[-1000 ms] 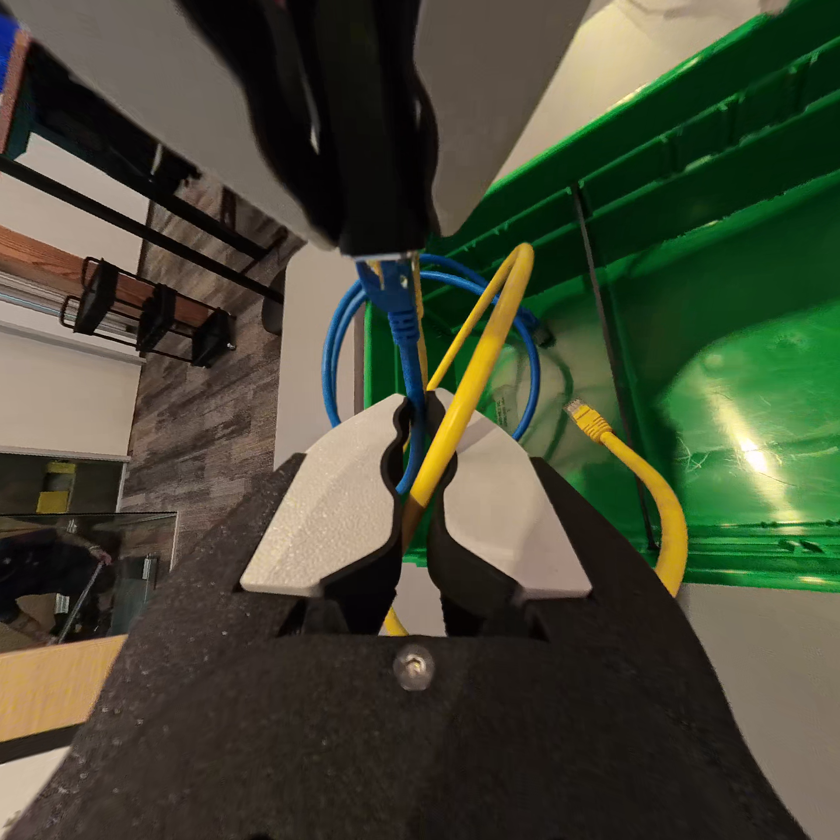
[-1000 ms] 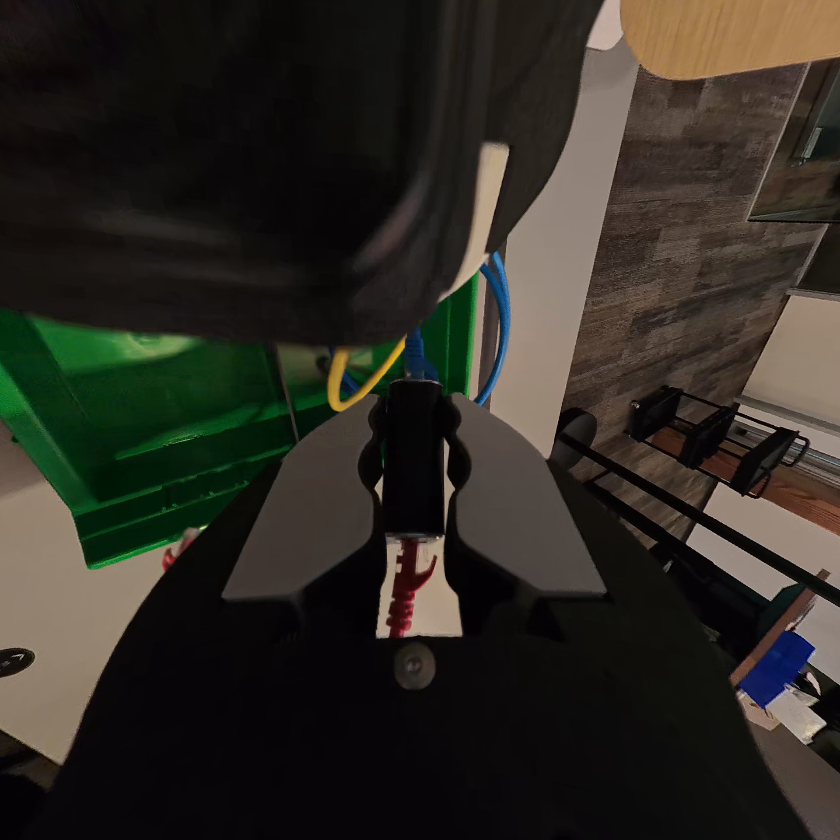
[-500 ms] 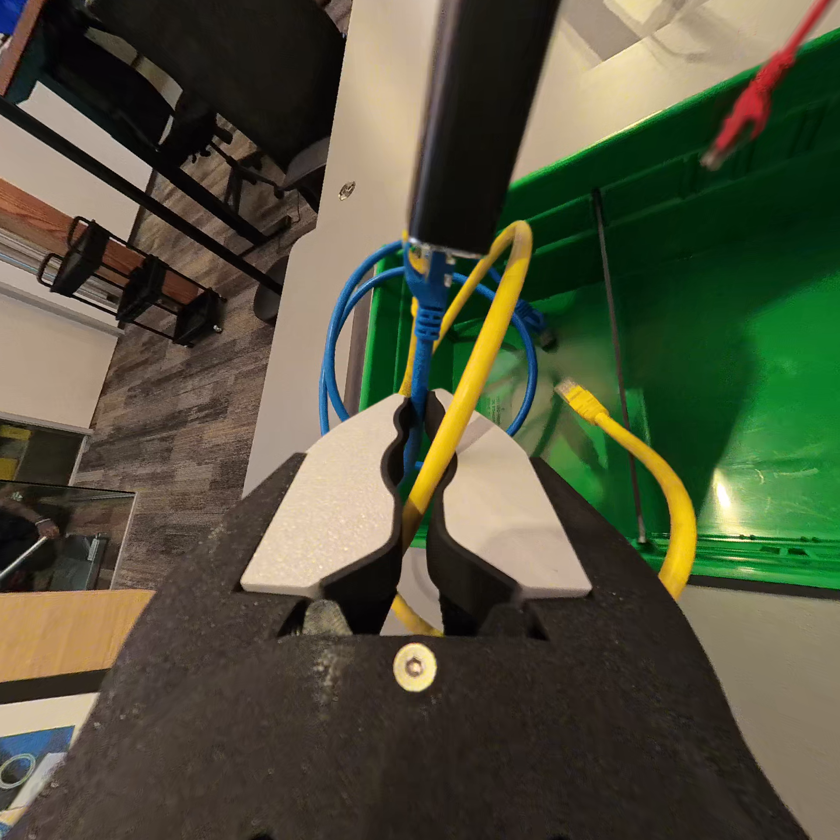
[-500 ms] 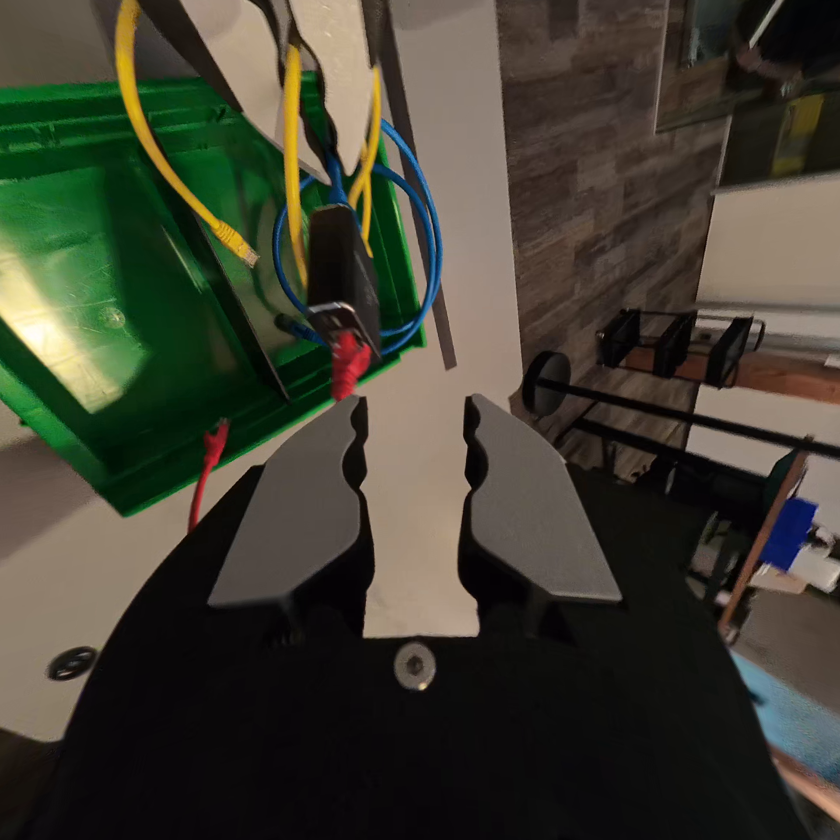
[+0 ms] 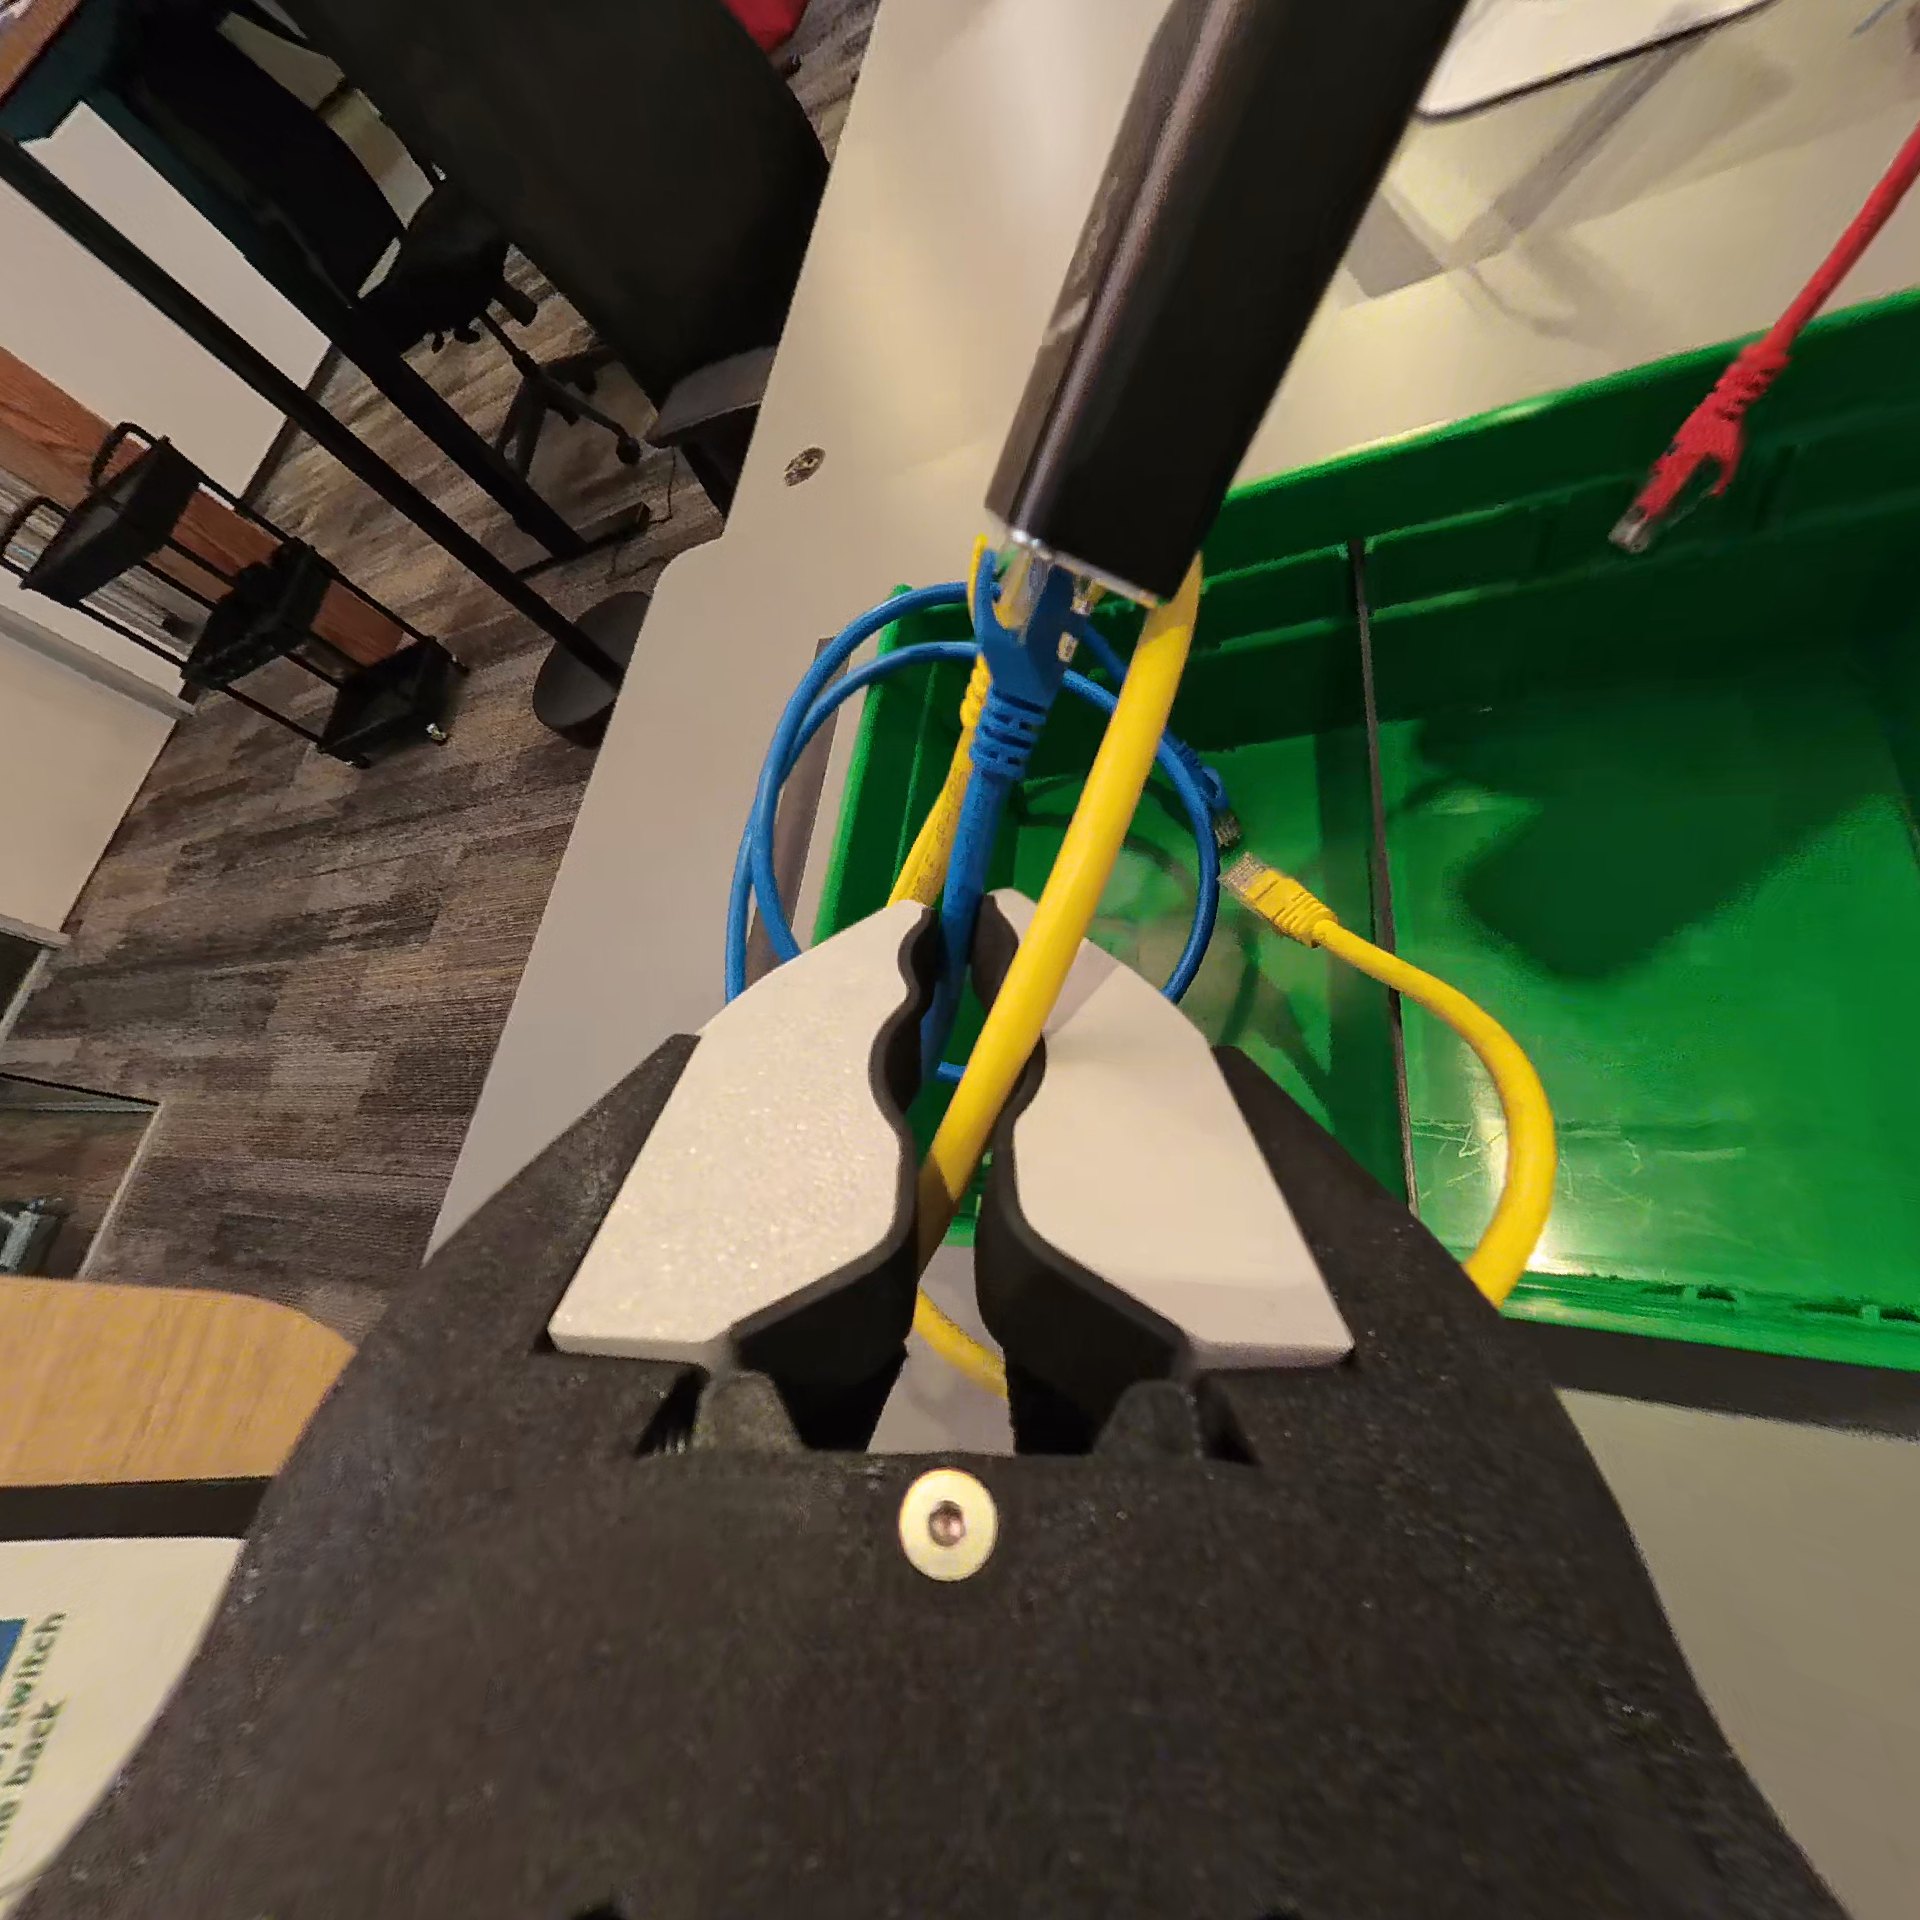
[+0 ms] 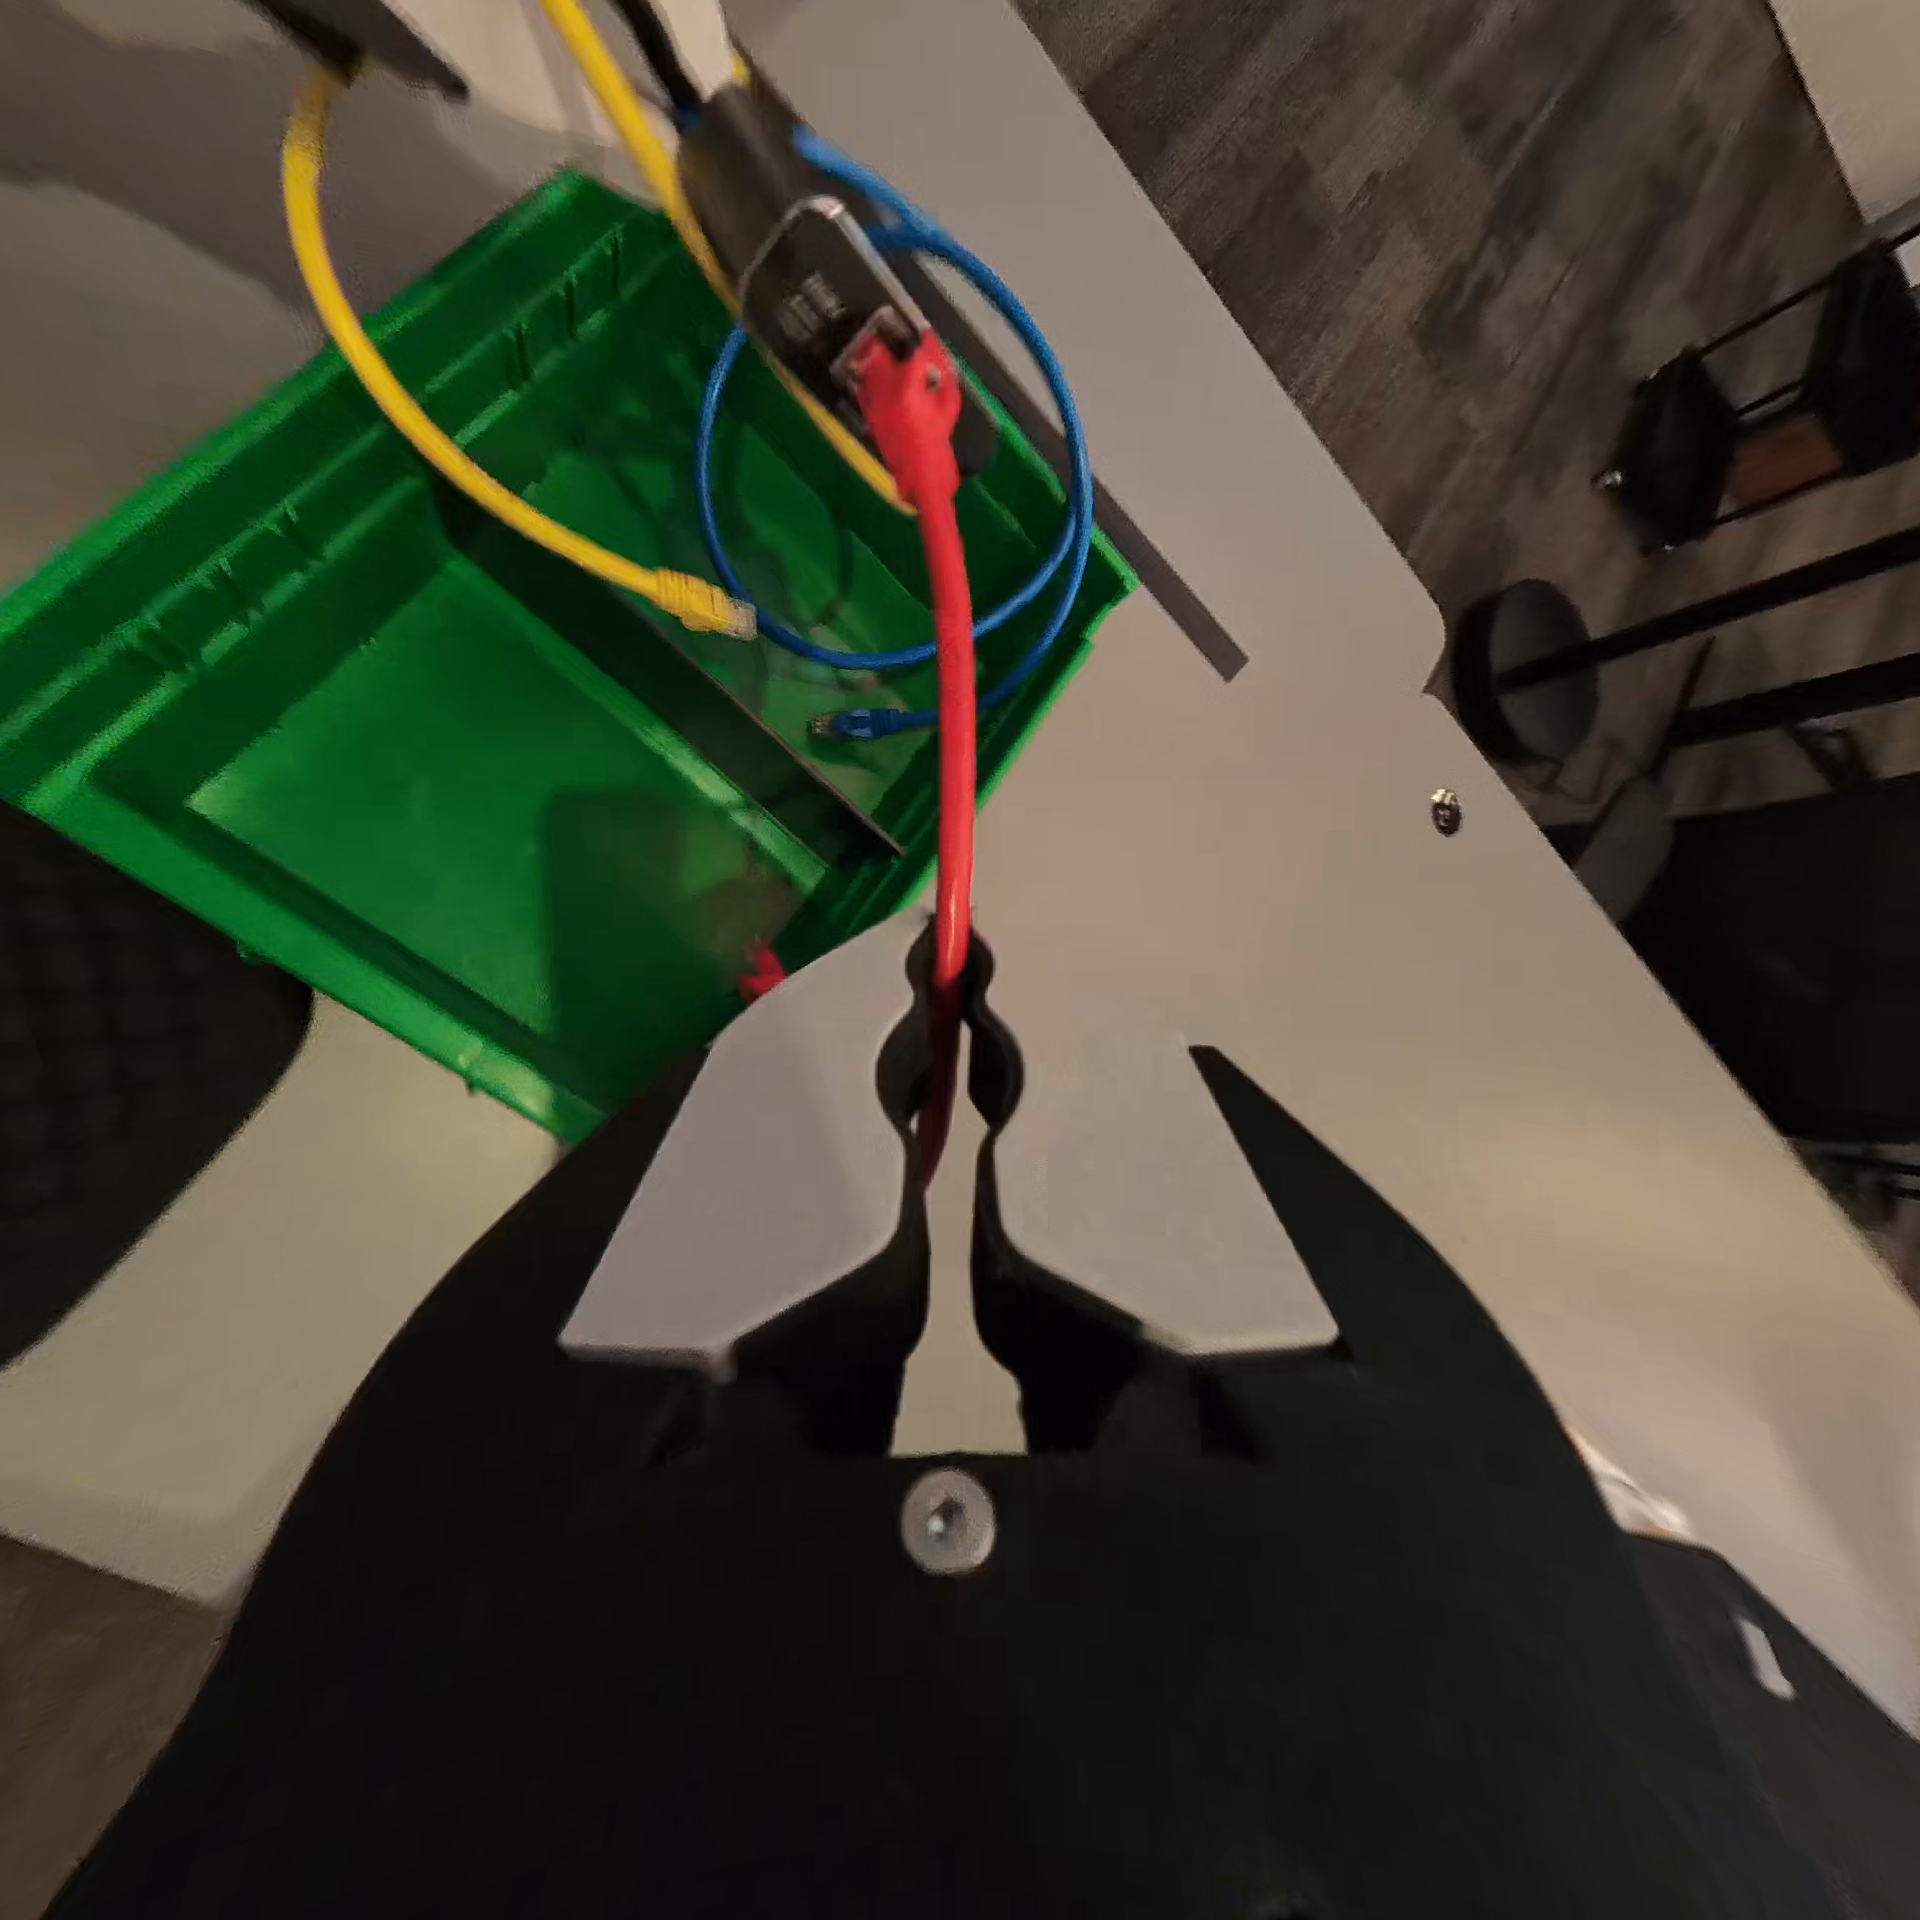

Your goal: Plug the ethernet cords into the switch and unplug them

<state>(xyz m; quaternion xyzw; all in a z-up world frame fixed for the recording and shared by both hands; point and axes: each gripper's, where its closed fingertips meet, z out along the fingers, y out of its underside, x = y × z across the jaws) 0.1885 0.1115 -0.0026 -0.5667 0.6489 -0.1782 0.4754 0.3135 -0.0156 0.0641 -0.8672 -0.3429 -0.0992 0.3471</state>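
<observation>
Two cords are pinched between the closed fingers of the left gripper (image 5: 958, 925): a blue cord (image 5: 971, 842) and a yellow cord (image 5: 1081, 873), both of which run up to the lower end of the black switch (image 5: 1174, 312), where their plugs are seated. The switch is seen hanging in the air above the gripper, clear of the table. A free yellow plug (image 5: 1262, 891) is shown off to the right, over the green bin (image 5: 1662, 935), and a loose red plug (image 5: 1704, 457) dangles farther up.

In the right wrist view, the right gripper (image 6: 948, 951) is closed tight on a red cord (image 6: 958, 665), which is gripped just at the fingertips. Beyond them, the red cord is seen rising to the switch (image 6: 821, 301), where its plug (image 6: 902, 384) is seated in a port. Loops of the blue cord (image 6: 1060, 488) and the yellow cord (image 6: 416, 416) are draped over the green bin (image 6: 312, 790), which rests on the pale table (image 6: 1299, 831). Grey patterned flooring (image 6: 1403, 208) is visible past the table's edge.
</observation>
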